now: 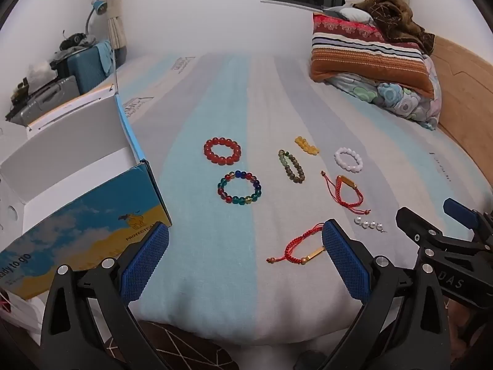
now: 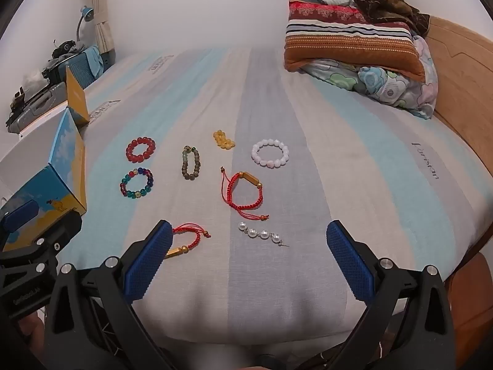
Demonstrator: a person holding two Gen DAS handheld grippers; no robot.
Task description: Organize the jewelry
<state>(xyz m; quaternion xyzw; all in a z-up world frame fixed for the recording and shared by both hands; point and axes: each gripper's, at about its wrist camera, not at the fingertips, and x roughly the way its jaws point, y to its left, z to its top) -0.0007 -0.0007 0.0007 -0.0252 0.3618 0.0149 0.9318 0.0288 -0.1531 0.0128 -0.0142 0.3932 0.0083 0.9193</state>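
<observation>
Jewelry lies spread on the striped bed sheet point(image 1: 215, 262): a red bead bracelet point(image 1: 222, 150), a multicolour bead bracelet point(image 1: 239, 187), a brown-green bead bracelet point(image 1: 291, 166), a yellow bead bracelet point(image 1: 306, 145), a white bead bracelet point(image 2: 270, 153), a red cord bracelet with a gold bar point(image 2: 243, 192), a second red cord bracelet point(image 1: 297, 248) and a pearl strand point(image 2: 263, 233). My left gripper point(image 1: 245, 259) hovers open above the near edge, the second cord bracelet beside its right finger. My right gripper point(image 2: 249, 259) is open too, with nothing between its fingers.
An open blue and yellow cardboard box point(image 1: 77, 185) stands at the left of the bed. Folded pillows and blankets point(image 2: 354, 49) are stacked at the far right by the wooden headboard point(image 2: 462, 98). Suitcases and clutter point(image 1: 61, 77) sit beyond the box.
</observation>
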